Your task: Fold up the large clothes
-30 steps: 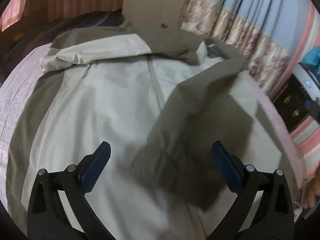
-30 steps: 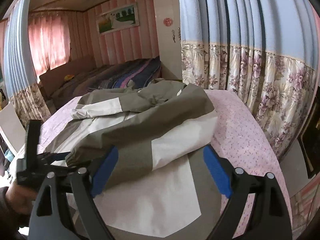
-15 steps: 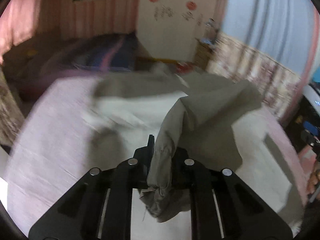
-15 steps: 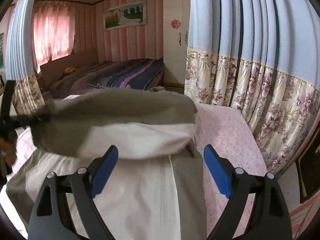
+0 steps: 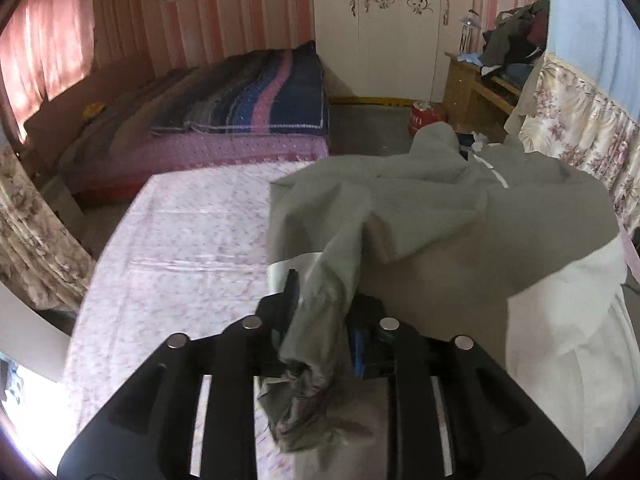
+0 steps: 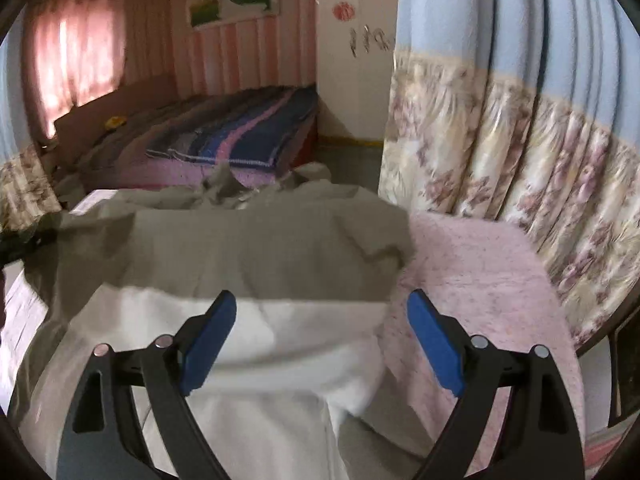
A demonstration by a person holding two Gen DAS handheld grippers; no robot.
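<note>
A large jacket (image 5: 460, 220) in olive grey and off-white lies on the pink flowered bed sheet (image 5: 192, 232). My left gripper (image 5: 324, 320) has the jacket's grey sleeve (image 5: 332, 280) bunched between its jaws, which are opening while the cloth still fills the gap; the cuff hangs down below them. The sleeve is drawn out to the left, off the jacket's body. In the right wrist view my right gripper (image 6: 322, 332) stands wide open above the jacket (image 6: 260, 256), over the off-white band, with nothing between its fingers.
A second bed with a striped blanket (image 5: 256, 88) stands beyond the sheet. A white wardrobe (image 5: 384, 28), a wooden desk piled with clothes (image 5: 480, 84) and a red can (image 5: 420, 118) are at the back. A flowered curtain (image 6: 500, 120) hangs along the right side.
My left gripper went from wide open over the jacket to closed on the sleeve and carried it leftward, lifting it. My right gripper stayed open and swung right along the jacket.
</note>
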